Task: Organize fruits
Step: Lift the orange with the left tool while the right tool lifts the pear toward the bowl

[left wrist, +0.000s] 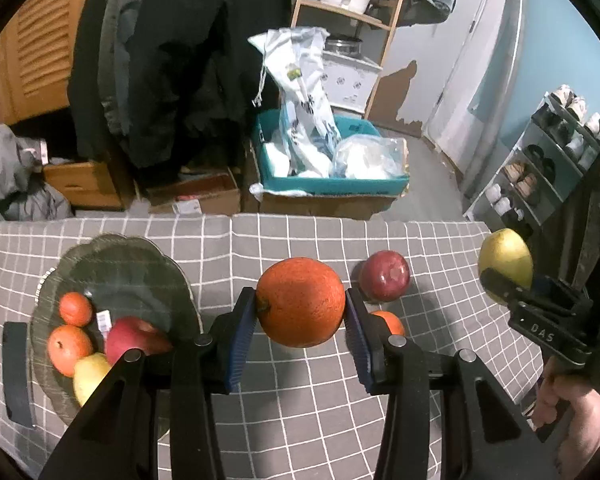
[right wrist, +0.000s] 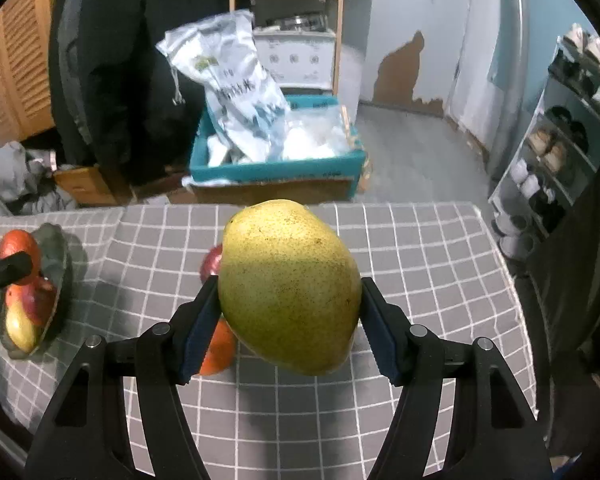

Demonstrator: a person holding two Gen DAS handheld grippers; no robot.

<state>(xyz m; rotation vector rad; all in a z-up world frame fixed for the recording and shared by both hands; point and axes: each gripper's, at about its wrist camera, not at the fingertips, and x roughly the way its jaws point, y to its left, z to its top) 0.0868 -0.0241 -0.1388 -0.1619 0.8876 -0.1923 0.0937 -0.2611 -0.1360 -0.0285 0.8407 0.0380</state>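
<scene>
While both pairs of fingers are clamped, left gripper (left wrist: 300, 334) on the orange (left wrist: 300, 302), right gripper (right wrist: 288, 320) on the pear (right wrist: 290, 286), we see the plate (left wrist: 168, 276) nearer our left

Small orange (left wrist: 389, 322) and red apple (right wrist: 212, 261) half hidden behind held fruit.

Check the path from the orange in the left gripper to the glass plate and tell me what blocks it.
Nothing visible does. The orange hangs above bare tablecloth, and the glass plate lies left, its far half free.
</scene>
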